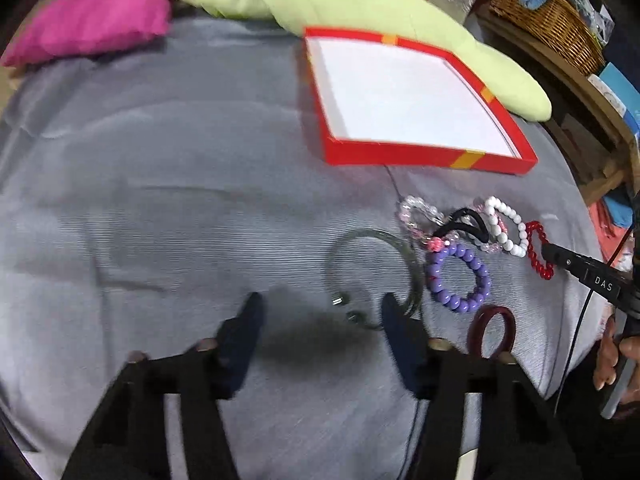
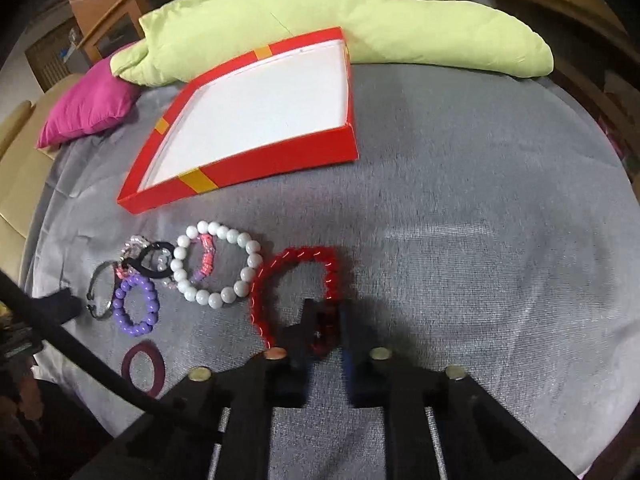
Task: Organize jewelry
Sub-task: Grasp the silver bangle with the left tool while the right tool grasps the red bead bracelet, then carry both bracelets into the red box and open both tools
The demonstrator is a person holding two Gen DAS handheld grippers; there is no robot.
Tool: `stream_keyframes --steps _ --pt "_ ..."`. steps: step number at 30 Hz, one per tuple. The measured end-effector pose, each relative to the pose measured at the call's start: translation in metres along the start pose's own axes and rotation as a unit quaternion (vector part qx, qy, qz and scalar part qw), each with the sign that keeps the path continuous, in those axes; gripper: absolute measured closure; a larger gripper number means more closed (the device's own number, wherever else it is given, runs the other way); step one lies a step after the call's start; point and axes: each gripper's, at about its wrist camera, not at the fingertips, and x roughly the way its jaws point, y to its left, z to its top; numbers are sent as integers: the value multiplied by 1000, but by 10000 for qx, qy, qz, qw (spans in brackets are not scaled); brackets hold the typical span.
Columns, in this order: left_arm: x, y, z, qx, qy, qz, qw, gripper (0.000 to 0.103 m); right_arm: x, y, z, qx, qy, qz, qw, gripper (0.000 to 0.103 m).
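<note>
**Red bead bracelet gripped near the red box**

The right gripper (image 2: 326, 318) pinches the translucent red bead bracelet (image 2: 280, 276), lying just before the white-lined red box (image 2: 280, 160). The left gripper (image 1: 322, 312) stands half-wide over the clear bangle (image 1: 360, 240), not gripping.

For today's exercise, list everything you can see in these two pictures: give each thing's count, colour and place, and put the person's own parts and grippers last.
Box: one, red with white floor, empty, on the cloth.
Cloth: one, grey, under everything.
Red bracelet: one, between the right pads.
White bracelet: one, left of the red one.
Purple bracelet: one, beside the clear bangle.
Clear bangle: one, ahead of the left gripper.
Black hair tie: one, in the cluster.
Maroon ring: one, nearest the viewer.
Cushions: green, pink, behind the box.
Wicker basket: one, right shelf.
Left gripper: open.
Right gripper: shut on the red bracelet.
</note>
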Motion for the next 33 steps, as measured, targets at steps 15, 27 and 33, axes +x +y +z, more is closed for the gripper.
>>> stream_keyframes --steps 15,27,33 --pt "-14 -29 12 772 -776 410 9931 100 -45 -9 27 414 -1309 480 9894 92" --pt "-53 -62 89 939 -1914 257 9767 100 -29 6 89 633 -1820 1461 9703 92" --pt "6 -64 113 752 -1574 173 9845 99 14 6 115 885 -1322 1691 9727 92"
